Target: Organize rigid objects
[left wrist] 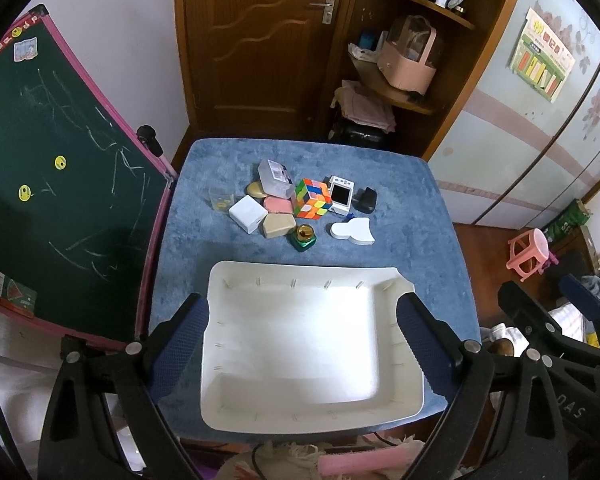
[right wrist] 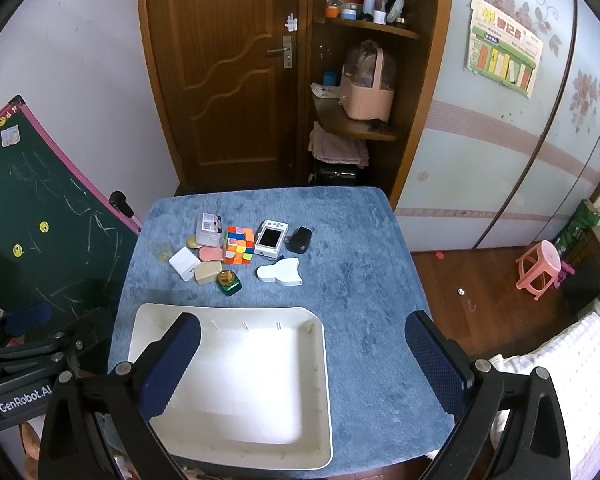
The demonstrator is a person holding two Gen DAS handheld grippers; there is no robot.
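We hold both the left gripper (left wrist: 300,344) and right gripper (right wrist: 302,364) spread and empty above the near white tray (left wrist: 228,280), likely the bin for the objects (left wrist: 296,204) clustered far on the blue-clothed counter (left wrist: 428,240), chalkboard (left wrist: 52,168) left, wooden door (left wrist: 256,40) behind.

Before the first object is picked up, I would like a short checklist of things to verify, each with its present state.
1. Left gripper open, holding nothing: ok.
2. Right gripper open, holding nothing: ok.
3. White tray has nothing in it, ready to receive: ok.
4. Objects apart enough for a clean grasp: not ok; the cube stands tight among its neighbours. The white flat piece and the green bottle stand freer.
5. Tray lies flat on the blue cloth: ok.
6. Small clear cup upright: cannot tell.
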